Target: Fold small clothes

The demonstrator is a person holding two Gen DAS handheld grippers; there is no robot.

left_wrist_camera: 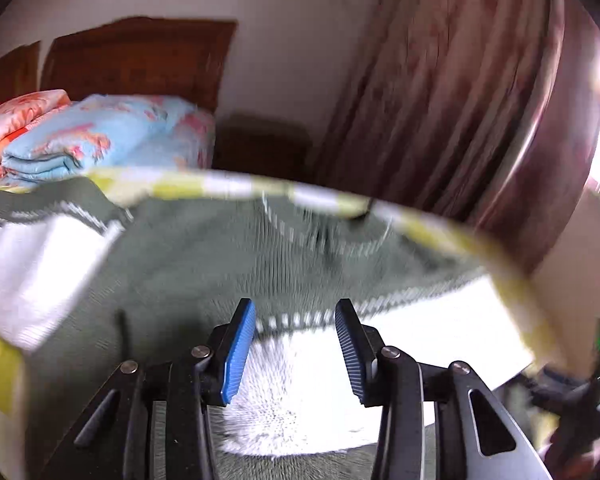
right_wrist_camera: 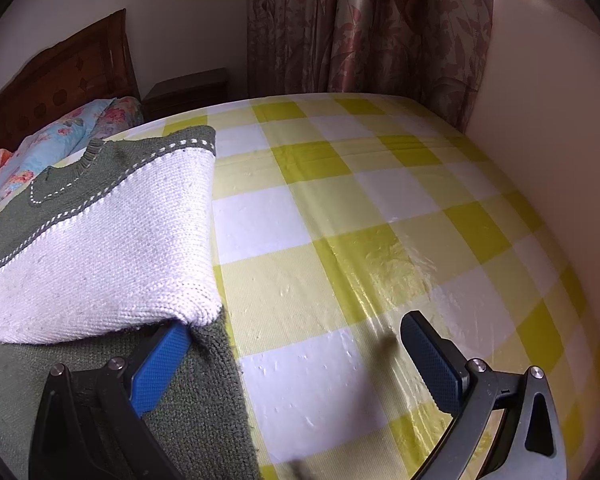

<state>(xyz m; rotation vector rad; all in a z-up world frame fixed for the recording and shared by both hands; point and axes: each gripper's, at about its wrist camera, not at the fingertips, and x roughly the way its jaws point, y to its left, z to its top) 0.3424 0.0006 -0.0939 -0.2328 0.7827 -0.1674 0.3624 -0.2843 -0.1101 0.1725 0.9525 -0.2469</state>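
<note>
Both wrist cameras look steeply down, close over the bed (right_wrist_camera: 340,208), toward the headboard (right_wrist_camera: 60,76); both catch the sweater (right_wrist_camera: 112,240).

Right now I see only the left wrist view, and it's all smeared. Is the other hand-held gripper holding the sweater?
Observer: No. The right hand-held gripper is wide open. One blue pad sits just under the folded white corner of the knitted sweater, not pinching it.
Operator: And its other finger?
Observer: The other finger is over the yellow-and-white checked sheet, clear of the sweater.
Operator: Which way does the neck point?
Observer: The green ribbed collar lies towards the wooden headboard.
</note>
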